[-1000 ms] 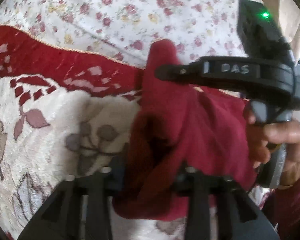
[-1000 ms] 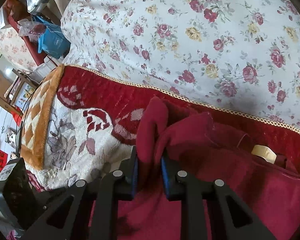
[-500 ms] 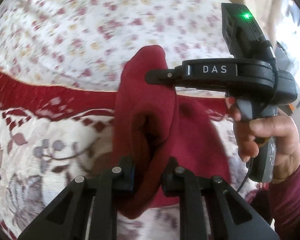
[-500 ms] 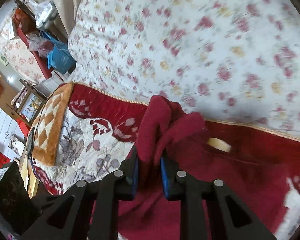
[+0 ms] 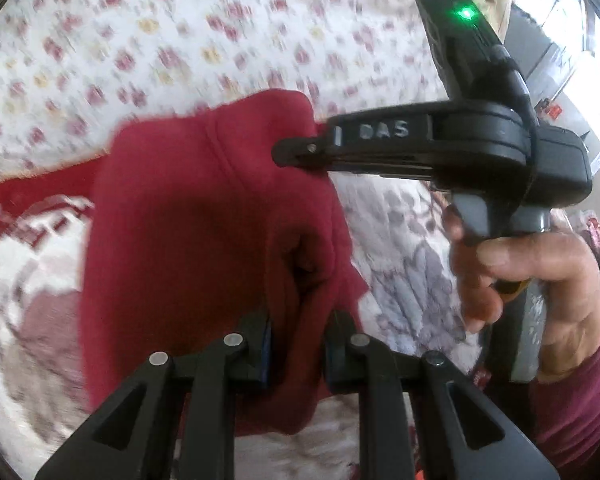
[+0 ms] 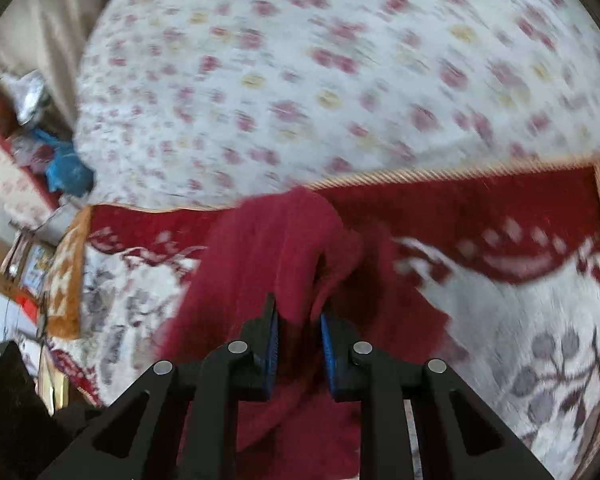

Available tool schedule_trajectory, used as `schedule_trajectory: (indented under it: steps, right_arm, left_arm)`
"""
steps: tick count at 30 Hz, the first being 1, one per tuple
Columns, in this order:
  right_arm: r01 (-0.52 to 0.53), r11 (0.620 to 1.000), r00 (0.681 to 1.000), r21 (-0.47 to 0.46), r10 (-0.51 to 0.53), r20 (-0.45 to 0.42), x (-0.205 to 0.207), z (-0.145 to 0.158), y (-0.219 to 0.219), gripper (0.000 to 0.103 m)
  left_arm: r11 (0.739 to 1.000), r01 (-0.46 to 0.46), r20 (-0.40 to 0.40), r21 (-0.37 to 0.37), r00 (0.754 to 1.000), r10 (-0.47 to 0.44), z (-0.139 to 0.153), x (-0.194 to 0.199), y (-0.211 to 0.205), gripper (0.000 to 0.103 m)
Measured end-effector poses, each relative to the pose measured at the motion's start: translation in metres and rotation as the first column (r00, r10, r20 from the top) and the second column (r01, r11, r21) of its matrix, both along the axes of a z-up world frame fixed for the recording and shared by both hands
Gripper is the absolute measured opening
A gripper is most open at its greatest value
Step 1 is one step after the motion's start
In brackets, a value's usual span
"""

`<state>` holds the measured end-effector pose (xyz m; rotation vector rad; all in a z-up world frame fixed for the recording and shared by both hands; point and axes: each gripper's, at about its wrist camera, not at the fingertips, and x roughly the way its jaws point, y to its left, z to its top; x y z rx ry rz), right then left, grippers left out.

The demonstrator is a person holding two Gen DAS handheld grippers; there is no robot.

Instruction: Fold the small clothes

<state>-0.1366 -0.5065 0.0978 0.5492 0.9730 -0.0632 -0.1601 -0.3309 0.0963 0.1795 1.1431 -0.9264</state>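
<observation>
Two grippers pinch one dark red garment (image 5: 204, 216) and hold it up off the bed. The left gripper (image 5: 298, 344) has a thick bunched fold of the cloth clamped between its blue pads; its jaws were closing within the last second and now stand narrow, pressed on the fabric. The right gripper (image 5: 284, 152), seen from the left wrist view as a black body with raised lettering and a green light on top, bites the garment's upper edge with its slim tips, and a hand (image 5: 516, 276) in a maroon sleeve (image 5: 572, 400) grips its grey handle. From the right wrist view the same gripper (image 6: 298, 336) shows its fingers narrow with a ridge of the red cloth squeezed between the blue pads, and the rest of the garment (image 6: 272, 256) droops on both sides and hides the surface right below. Underneath lies a cream blanket with a red border and grey leaf pattern (image 6: 512, 308), edged with a gold trim. Beyond it spreads a white sheet with small pink and yellow flowers (image 6: 300, 80), blurred. At the far left of the right wrist view, blue plastic bags (image 6: 66, 168) sit among blurred clutter beside the bed.
</observation>
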Motion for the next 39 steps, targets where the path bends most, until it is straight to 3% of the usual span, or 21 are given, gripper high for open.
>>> schedule_trajectory:
  steps: [2, 3, 6, 8, 10, 13, 16, 18, 21, 23, 26, 28, 31, 33, 36, 39]
  right_arm:
    - [0.034, 0.999, 0.999, -0.026, -0.034, -0.027, -0.003, -0.015, -0.003, 0.024]
    - [0.054, 0.999, 0.998, -0.006, -0.055, -0.022, -0.006, -0.020, -0.005, 0.025]
    - [0.096, 0.994, 0.995, 0.045, -0.096, 0.005, -0.022, -0.009, -0.012, 0.050]
    - [0.076, 0.997, 0.996, 0.001, -0.076, 0.052, -0.037, 0.011, -0.003, 0.054]
    - [0.033, 0.999, 0.995, -0.029, -0.030, 0.091, -0.048, 0.028, 0.012, 0.054]
    - [-0.047, 0.997, 0.988, -0.060, 0.055, 0.147, -0.052, 0.049, 0.041, 0.054]
    - [-0.150, 0.983, 0.978, -0.106, 0.163, 0.132, -0.041, 0.051, 0.078, 0.054]
    - [-0.189, 0.962, 0.978, -0.199, 0.203, 0.054, -0.042, 0.036, 0.096, 0.054]
    - [-0.171, 0.917, 0.985, -0.360, 0.148, -0.091, -0.059, 0.000, 0.099, 0.047]
    - [-0.150, 0.947, 0.988, -0.283, 0.133, -0.077, -0.077, -0.016, 0.089, 0.047]
    - [-0.088, 0.978, 0.996, -0.188, 0.084, -0.031, -0.092, -0.009, 0.077, 0.047]
    - [-0.070, 0.978, 0.997, -0.198, 0.071, 0.001, -0.095, 0.004, 0.079, 0.048]
    - [-0.036, 0.971, 0.998, -0.236, 0.048, 0.047, -0.092, 0.023, 0.078, 0.060]
    - [0.001, 0.971, 0.998, -0.240, 0.014, 0.063, -0.082, 0.028, 0.075, 0.062]
    - [0.062, 0.968, 0.997, -0.244, -0.047, 0.068, -0.053, 0.025, 0.073, 0.062]
    - [0.051, 0.964, 0.998, -0.262, -0.037, 0.058, -0.029, 0.011, 0.075, 0.062]
  left_arm:
    - [1.000, -0.007, -0.022, 0.001, 1.000, 0.007, -0.008, -0.001, -0.006, 0.020]
    - [1.000, -0.015, -0.030, -0.001, 0.999, 0.015, -0.007, -0.001, -0.006, 0.027]
    - [0.998, 0.025, -0.085, -0.060, 0.996, -0.030, 0.007, 0.000, 0.009, 0.066]
    - [0.996, 0.035, -0.018, -0.077, 0.999, -0.036, 0.028, -0.006, 0.029, 0.071]
    - [0.998, 0.024, 0.126, -0.051, 0.992, -0.017, 0.045, -0.008, 0.054, 0.076]
    - [0.998, -0.060, 0.257, 0.005, 0.965, 0.056, 0.052, 0.000, 0.076, 0.078]
    - [0.986, -0.162, 0.268, 0.045, 0.953, 0.144, 0.033, 0.020, 0.086, 0.078]
    - [0.978, -0.189, 0.253, 0.084, 0.954, 0.163, 0.011, 0.026, 0.087, 0.078]
    - [0.975, -0.181, 0.202, 0.126, 0.967, 0.154, -0.022, 0.031, 0.088, 0.080]
    - [0.978, -0.174, 0.179, 0.113, 0.972, 0.152, -0.027, 0.032, 0.089, 0.085]
    - [0.978, -0.173, 0.197, 0.114, 0.969, 0.148, -0.022, 0.031, 0.087, 0.087]
    - [0.978, -0.178, 0.225, 0.110, 0.963, 0.150, -0.019, 0.028, 0.087, 0.087]
    - [0.980, -0.178, 0.242, 0.090, 0.958, 0.152, -0.013, 0.024, 0.088, 0.087]
    - [0.980, -0.184, 0.254, 0.074, 0.954, 0.160, -0.009, 0.021, 0.088, 0.087]
    - [0.978, -0.193, 0.270, 0.077, 0.949, 0.166, -0.008, 0.020, 0.085, 0.087]
    - [0.975, -0.198, 0.276, 0.099, 0.947, 0.164, -0.015, 0.021, 0.082, 0.087]
